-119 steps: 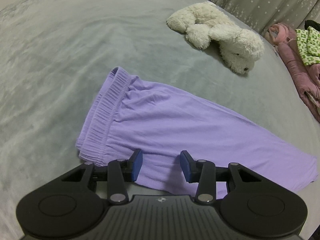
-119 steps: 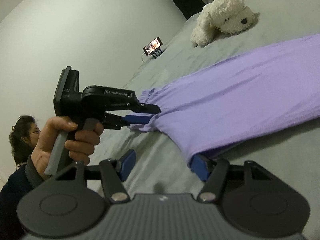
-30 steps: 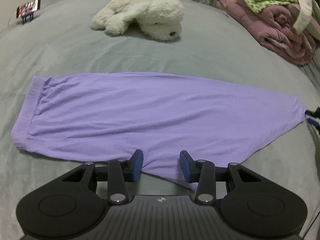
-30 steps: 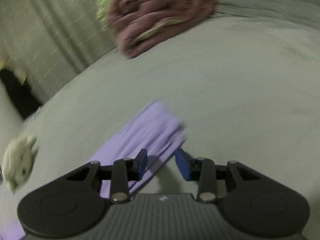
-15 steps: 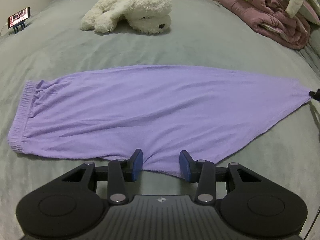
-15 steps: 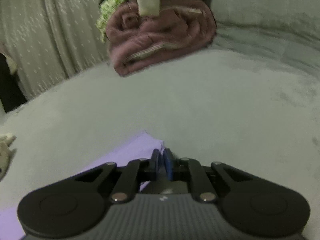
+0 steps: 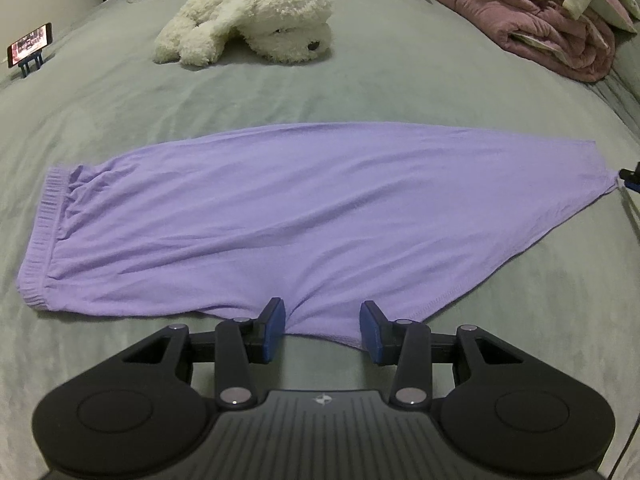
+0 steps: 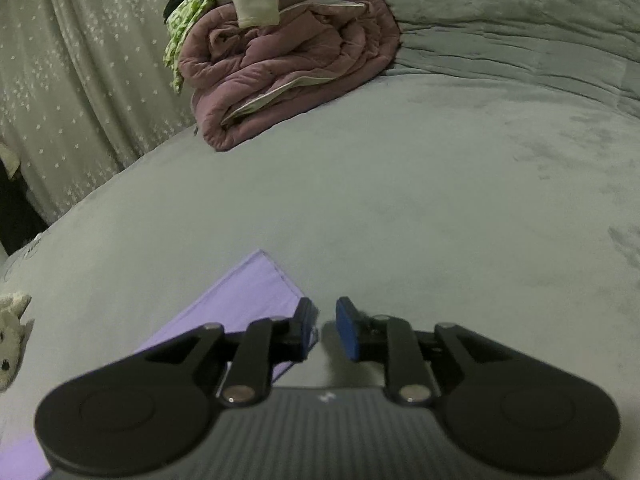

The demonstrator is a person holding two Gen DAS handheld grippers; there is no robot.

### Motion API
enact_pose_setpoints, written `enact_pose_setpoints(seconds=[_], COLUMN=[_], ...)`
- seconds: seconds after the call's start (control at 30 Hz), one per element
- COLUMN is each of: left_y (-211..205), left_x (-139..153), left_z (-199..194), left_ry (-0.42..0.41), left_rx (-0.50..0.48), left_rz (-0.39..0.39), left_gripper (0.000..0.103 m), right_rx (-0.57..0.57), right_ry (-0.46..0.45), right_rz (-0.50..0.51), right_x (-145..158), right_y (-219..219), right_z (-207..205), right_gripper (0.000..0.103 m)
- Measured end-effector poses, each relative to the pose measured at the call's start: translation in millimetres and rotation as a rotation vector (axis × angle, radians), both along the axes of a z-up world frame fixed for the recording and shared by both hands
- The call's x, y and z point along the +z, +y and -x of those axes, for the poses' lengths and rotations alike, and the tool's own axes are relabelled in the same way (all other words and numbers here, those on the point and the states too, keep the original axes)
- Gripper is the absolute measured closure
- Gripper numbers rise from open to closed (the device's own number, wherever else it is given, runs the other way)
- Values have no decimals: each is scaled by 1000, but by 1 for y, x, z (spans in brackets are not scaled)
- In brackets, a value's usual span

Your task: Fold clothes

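1. Since half a second earlier, the right tool had parted its blue pads from a near-closed pinch at the hem corner of the purple trousers; its jaws had just been opening.
2. At this moment a narrow gap stood between those pads, with only grey bed cover showing through it; the hem corner lay just beside the left-hand pad, apparently free of it.
3. In the left wrist view that tool showed as a dark tip at the right edge, just beside the leg's pulled-out corner.
4. The left tool was half open and gripped nothing; the near edge of the trousers lay between its pads, which did not press the cloth.
5. The trousers lay flat on the bed ahead of the left tool, elastic waistband far to its left, leg end far to its right.
6. Beyond the garment, well ahead of the left tool, lay a white plush dog; a lit phone on a stand stood far ahead to the left.
7. A rolled mauve quilt with a green-patterned cloth on it sat well ahead of the right tool.
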State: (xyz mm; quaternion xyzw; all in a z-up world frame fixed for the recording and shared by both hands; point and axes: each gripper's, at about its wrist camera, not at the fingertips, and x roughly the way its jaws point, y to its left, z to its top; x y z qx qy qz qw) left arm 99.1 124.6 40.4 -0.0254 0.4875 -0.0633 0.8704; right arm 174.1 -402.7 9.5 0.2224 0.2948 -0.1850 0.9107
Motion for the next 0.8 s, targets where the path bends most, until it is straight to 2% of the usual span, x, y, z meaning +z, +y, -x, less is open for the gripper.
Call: enact_pose_setpoints(seconds=[0.03, 0.07, 0.13, 0.2, 0.23, 0.27, 0.37, 0.43, 0.53, 0.63, 0.7, 0.77, 0.8], left_y=[0, 0, -3, -8, -9, -10, -11, -11, -11, -10, -9, -8, -8], left_x=[0, 1, 1, -2, -3, -3, -2, -2, -2, -2, -1, 0, 0], left_z=[0, 0, 1, 2, 3, 3, 4, 5, 4, 4, 3, 2, 2], left_ry=[1, 2, 3, 1, -1, -2, 5, 10, 13, 14, 18, 20, 20], left_rx=[-1, -4, -20, -43, -50, -57, -64, -70, -73, -75, -69, -63, -60], left_rz=[8, 15, 14, -13, -23, -33, -41, -45, -45, -39, -29, -21, -19], left_gripper=[63, 63, 63, 62, 62, 62, 62, 63, 63, 62, 62, 62, 62], right_rx=[14, 17, 16, 9, 5, 9, 33, 41, 50, 62, 45, 20, 11], right_ry=[5, 15, 40, 62, 73, 77, 81, 39, 40, 126, 117, 87, 67], right_rz=[10, 11, 6, 36, 54, 83, 183, 230, 234, 220, 191, 133, 107], right_x=[0, -1, -3, -7, -9, -7, 3, 13, 11, -7, -6, -1, 0], right_y=[2, 3, 5, 8, 9, 13, 26, 31, 30, 24, 18, 12, 9], right_z=[-3, -6, -10, -16, -19, -19, -16, -8, -1, -12, -13, -9, -7], right_gripper=[82, 69, 59, 63, 85, 97, 97, 97, 98, 97, 96, 81, 77])
